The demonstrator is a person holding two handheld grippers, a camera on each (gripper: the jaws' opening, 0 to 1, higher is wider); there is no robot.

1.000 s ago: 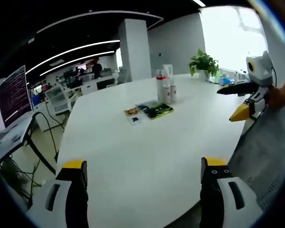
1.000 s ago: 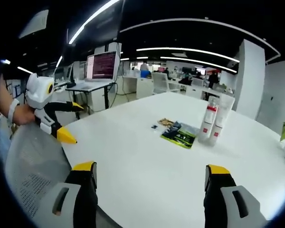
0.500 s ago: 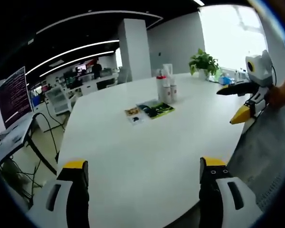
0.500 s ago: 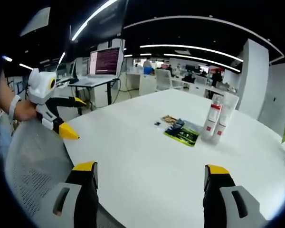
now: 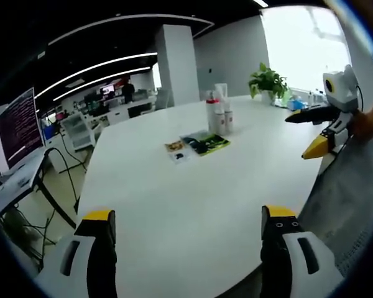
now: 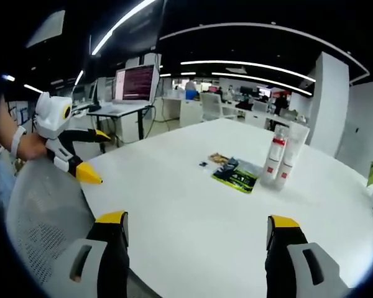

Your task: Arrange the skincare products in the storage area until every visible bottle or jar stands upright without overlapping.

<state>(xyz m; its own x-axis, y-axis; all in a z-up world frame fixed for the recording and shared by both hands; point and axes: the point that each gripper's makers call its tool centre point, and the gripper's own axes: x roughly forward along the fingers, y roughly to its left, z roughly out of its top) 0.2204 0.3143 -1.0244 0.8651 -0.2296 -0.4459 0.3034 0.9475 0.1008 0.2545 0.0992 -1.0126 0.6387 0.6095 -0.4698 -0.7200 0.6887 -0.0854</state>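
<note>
Nearest me, my left tongs [image 5: 183, 233] hang over the near edge of the broad white round-cornered counter [image 5: 174, 205], jaws spread wide, nothing between them. My right tongs [image 6: 196, 239] sit the same way at the counter's edge, jaws well apart and empty; each pair also shows from the side in the other's view, off at the edge, yellow-tipped. A grey mesh chair back [image 6: 40, 223] sits just beside the counter on my side. Mid-counter, well apart from both tongs, lie the flat items: one dark green-and-black glossy packet [image 6: 236, 177], one small tan printed sachet [image 6: 219, 159] just beside it, and a tiny dark scrap [image 6: 202, 164] near those; I cannot tell what the scrap is. Just past the packet stand two tall white skincare tubes with red bands [image 6: 280, 158], upright, side by side and close, whether touching I cannot tell. Count: two upright tubes, two flat packets, one scrap. Judgement: work barely begun, nothing gripped; the tubes already stand, and what is left seems to be the flat pieces, which look to overlap or crowd one another. Farther off, a potted green plant [image 5: 266, 81] at the counter's far end, then office desks and a lit monitor [image 6: 134, 84].
</note>
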